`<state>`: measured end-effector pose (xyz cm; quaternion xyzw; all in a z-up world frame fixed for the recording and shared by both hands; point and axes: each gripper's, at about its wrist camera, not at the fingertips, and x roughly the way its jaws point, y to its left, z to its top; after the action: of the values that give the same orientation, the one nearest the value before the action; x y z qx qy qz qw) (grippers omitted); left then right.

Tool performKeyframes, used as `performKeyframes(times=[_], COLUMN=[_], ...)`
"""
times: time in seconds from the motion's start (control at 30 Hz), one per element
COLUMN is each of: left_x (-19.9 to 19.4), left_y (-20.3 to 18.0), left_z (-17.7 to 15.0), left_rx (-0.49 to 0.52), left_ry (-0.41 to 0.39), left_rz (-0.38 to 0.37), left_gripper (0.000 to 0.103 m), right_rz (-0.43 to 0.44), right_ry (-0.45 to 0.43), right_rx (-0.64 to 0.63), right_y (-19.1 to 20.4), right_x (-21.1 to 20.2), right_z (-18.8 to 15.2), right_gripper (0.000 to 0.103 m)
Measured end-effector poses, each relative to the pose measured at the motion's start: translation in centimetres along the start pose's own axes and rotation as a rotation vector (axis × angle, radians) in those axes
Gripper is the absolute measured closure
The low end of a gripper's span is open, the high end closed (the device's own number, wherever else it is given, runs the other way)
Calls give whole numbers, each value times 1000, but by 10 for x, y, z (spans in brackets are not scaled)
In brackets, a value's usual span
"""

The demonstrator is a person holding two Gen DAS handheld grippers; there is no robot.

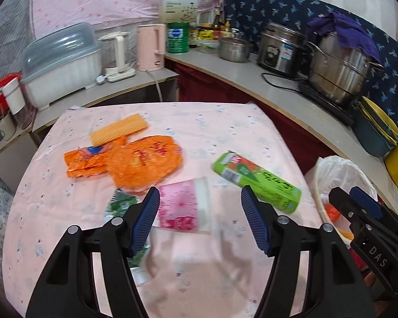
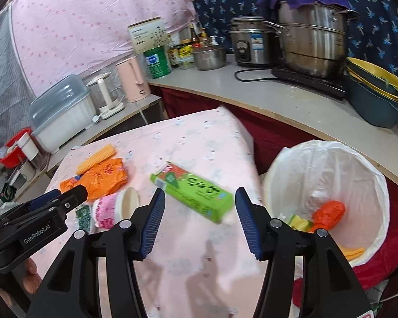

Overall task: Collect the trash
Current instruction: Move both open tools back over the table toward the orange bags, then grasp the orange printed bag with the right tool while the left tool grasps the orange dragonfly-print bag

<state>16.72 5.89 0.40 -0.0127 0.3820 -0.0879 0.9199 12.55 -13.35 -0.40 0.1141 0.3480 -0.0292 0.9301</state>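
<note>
Both tools are empty at this moment. The left hand-held gripper (image 1: pixel 200 221) stands released, its jaws spread wide at lower centre of the left wrist view, with the pink paper cup (image 1: pixel 184 206) lying on its side between and just beyond the fingertips; the spread appears set to take the cup across its body. The right hand-held gripper (image 2: pixel 199 218) is likewise released and grasps nothing, its jaws framing the near end of the green carton (image 2: pixel 192 193), which lies flat and slanted at centre frame on the pink-clothed surface (image 2: pixel 199 265). The remaining trash sits toward the left of both views: an orange wrapper (image 1: pixel 146 163) crumpled at centre left, a second orange packet (image 1: pixel 83 161) touching it on its left side, a ridged yellow wafer piece (image 1: pixel 119 129) just above them, and a green foil scrap (image 1: pixel 120 204) partly hidden behind the left fingers. The bin (image 2: pixel 329 201), lined with a white bag, stands off the surface's right edge at right of the right wrist view and already holds an orange bundle (image 2: pixel 330 212) and yellow-green scraps. Its position beside the right tool suggests deposits are made from that side. Judged from the layout, collection is partly done, with several pieces outstanding. The carton's slant may require the jaws to be turned before closing.
</note>
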Motion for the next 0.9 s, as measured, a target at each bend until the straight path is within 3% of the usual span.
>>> performKeyframes(times=[0.57, 0.9], left_x=[19, 59], left_y=[131, 190], left_z=[3, 14], left_rx=[-158, -212], left_ry=[26, 63], left_rz=[152, 199], left_gripper=[39, 19], right_rz=[104, 127], right_ry=[82, 144], right_rx=[-122, -135], right_y=[105, 140], right_x=[61, 126], right_z=[5, 22], right_gripper=[43, 34])
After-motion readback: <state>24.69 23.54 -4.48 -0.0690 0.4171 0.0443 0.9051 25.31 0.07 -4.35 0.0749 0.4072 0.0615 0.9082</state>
